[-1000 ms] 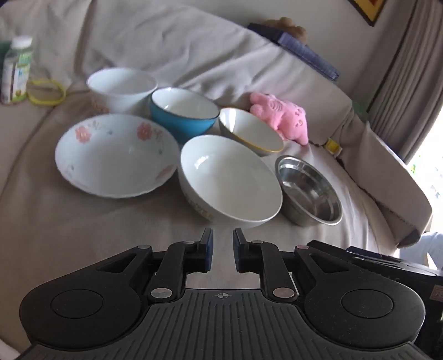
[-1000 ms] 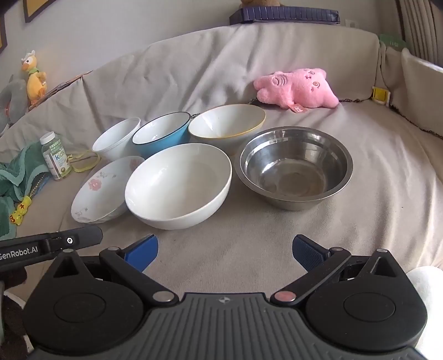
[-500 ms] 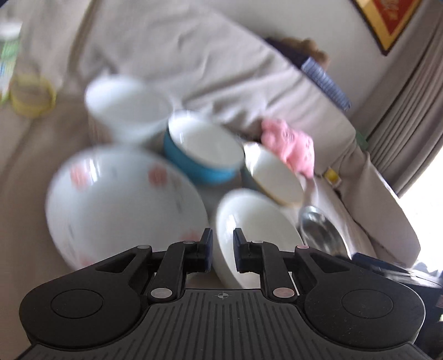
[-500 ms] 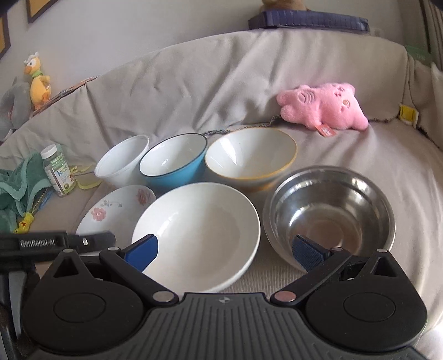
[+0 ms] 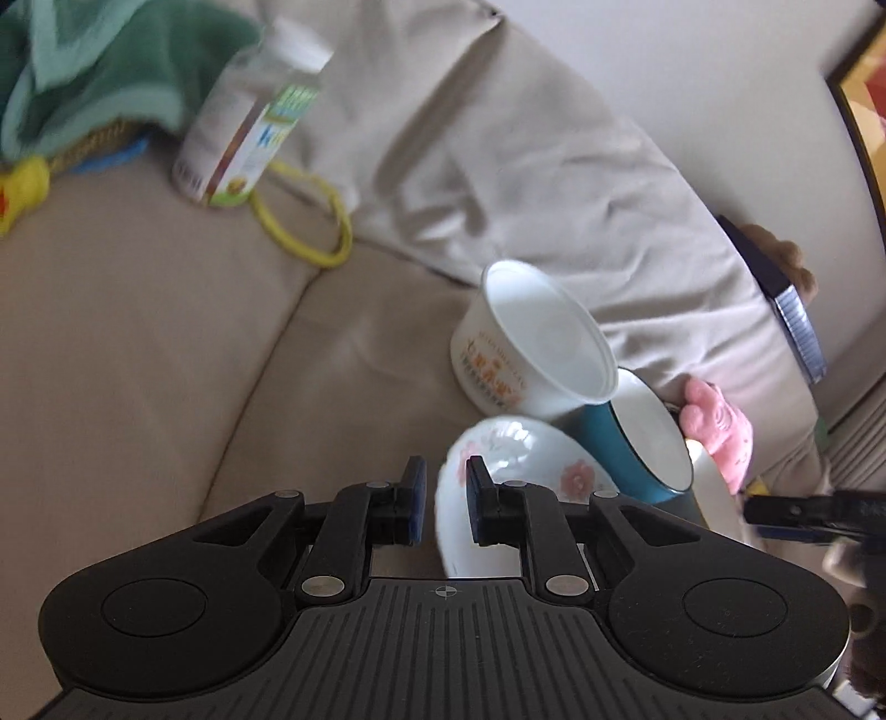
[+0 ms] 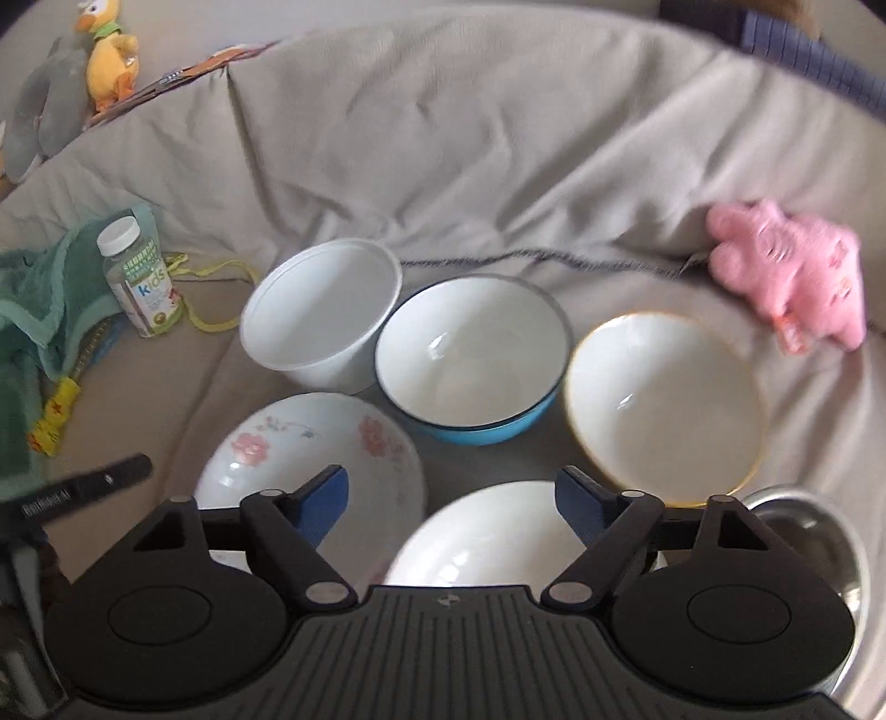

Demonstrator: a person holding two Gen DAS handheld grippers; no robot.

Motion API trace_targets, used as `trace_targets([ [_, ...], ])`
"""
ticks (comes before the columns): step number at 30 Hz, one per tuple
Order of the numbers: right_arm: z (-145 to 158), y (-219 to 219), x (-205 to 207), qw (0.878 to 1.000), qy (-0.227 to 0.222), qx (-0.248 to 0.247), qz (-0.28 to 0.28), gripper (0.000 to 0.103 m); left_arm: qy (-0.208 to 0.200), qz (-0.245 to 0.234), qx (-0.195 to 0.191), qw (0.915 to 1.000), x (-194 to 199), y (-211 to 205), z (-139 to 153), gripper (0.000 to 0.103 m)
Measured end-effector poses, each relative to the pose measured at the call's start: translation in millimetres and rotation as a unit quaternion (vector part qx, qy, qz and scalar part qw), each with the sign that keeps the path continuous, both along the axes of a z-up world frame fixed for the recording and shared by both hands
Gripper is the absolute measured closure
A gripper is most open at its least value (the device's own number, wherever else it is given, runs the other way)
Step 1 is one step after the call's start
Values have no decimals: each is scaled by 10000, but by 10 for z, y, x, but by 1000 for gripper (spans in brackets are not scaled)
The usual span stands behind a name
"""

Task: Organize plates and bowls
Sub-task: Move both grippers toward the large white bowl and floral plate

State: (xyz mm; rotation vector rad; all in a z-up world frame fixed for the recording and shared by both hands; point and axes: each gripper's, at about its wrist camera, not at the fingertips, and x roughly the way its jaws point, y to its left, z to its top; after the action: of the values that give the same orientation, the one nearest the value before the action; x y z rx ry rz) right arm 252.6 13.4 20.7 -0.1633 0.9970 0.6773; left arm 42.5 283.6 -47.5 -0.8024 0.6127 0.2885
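Observation:
Several bowls sit on a beige covered sofa. In the right wrist view: a flowered plate [image 6: 310,443], a white cup-shaped bowl [image 6: 324,310], a blue bowl [image 6: 470,354], a yellow-rimmed bowl [image 6: 664,399], a large white bowl [image 6: 487,537] and a steel bowl [image 6: 814,543]. My right gripper [image 6: 451,498] is open above the large white bowl and the plate. In the left wrist view my left gripper [image 5: 441,507] is narrowly open, straddling the near rim of the flowered plate [image 5: 526,459]; touching is unclear. Behind stand the white bowl [image 5: 531,343] and blue bowl [image 5: 637,443].
A vitamin bottle [image 6: 138,277], a yellow band [image 5: 310,221] and a green cloth [image 6: 33,310] lie at the left. A pink plush [image 6: 797,277] lies at the right. The sofa back rises behind the bowls. A duck toy [image 6: 108,50] sits at the upper left.
My left gripper has swung left and down to the flowered plate's rim. My right gripper has moved forward over the bowls, jaws still wide.

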Motion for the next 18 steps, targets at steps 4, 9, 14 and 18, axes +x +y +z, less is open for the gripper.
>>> trace_targets([
  [4,-277,399,117,9984,405,-388,52,31,259,-85,-110,9996,66,-33,-122,86],
  [9,-570,603,221,9969,561,-543,46,41,150,-291,-38,9995,160,-116,-141,86],
  [14,-742,694,302,9956,665,-665,32,49,382,-231,215,9988,241,-192,-191,85],
  [18,-850,776,379,9950,723,-686,-28,50,675,-278,91,9973,305,-162,-303,85],
])
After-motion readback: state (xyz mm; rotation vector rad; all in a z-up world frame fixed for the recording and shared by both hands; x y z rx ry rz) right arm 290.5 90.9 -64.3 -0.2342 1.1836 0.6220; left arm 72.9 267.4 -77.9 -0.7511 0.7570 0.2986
